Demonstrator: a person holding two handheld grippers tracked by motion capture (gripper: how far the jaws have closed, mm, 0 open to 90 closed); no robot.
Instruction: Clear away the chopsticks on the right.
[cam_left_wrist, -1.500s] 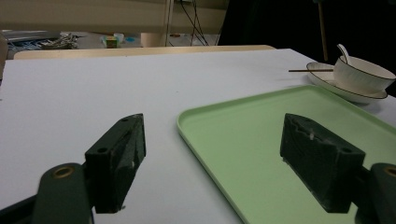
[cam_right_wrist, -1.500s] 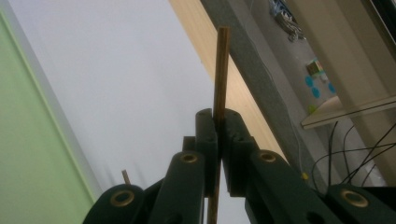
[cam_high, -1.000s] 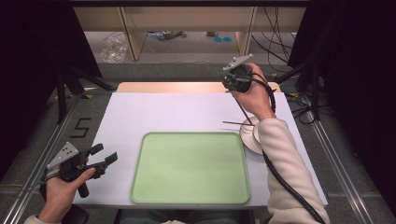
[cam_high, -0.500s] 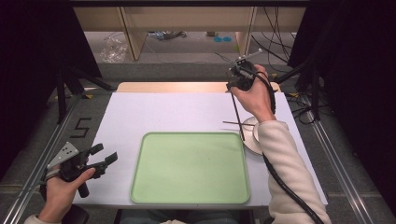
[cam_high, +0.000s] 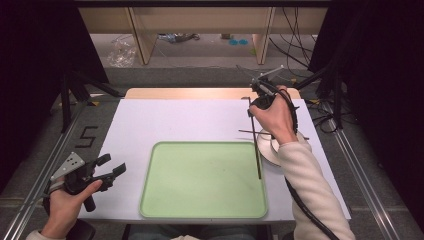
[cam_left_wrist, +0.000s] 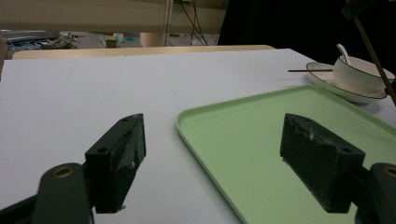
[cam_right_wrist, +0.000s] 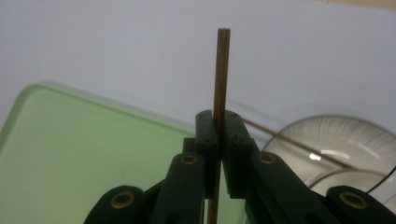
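Dark brown and thin, the chopstick (cam_right_wrist: 221, 74) we hold in the right gripper (cam_right_wrist: 218, 122) is pinched between the two black jaws, which are pressed almost together on it. In the high view the right gripper (cam_high: 256, 100) is raised over the far right part of the white surface (cam_high: 175, 120), and the chopstick (cam_high: 256, 145) hangs from it, slanting down toward us, its lower end over the right edge of the green tray (cam_high: 200, 210). A second chopstick (cam_high: 250, 132) lies across the rim of a white plate (cam_high: 270, 152) just right of the tray; in the left gripper view we see the plate (cam_left_wrist: 322, 77) carrying a white bowl (cam_left_wrist: 359, 74) with a spoon (cam_left_wrist: 342, 50) in it. Our left gripper (cam_high: 107, 172) rests low at the near left corner of the surface, well apart from the tray's left edge; its jaws stand wide apart with nothing between them, and its own view looks across the tray (cam_left_wrist: 224, 140) toward the bowl.
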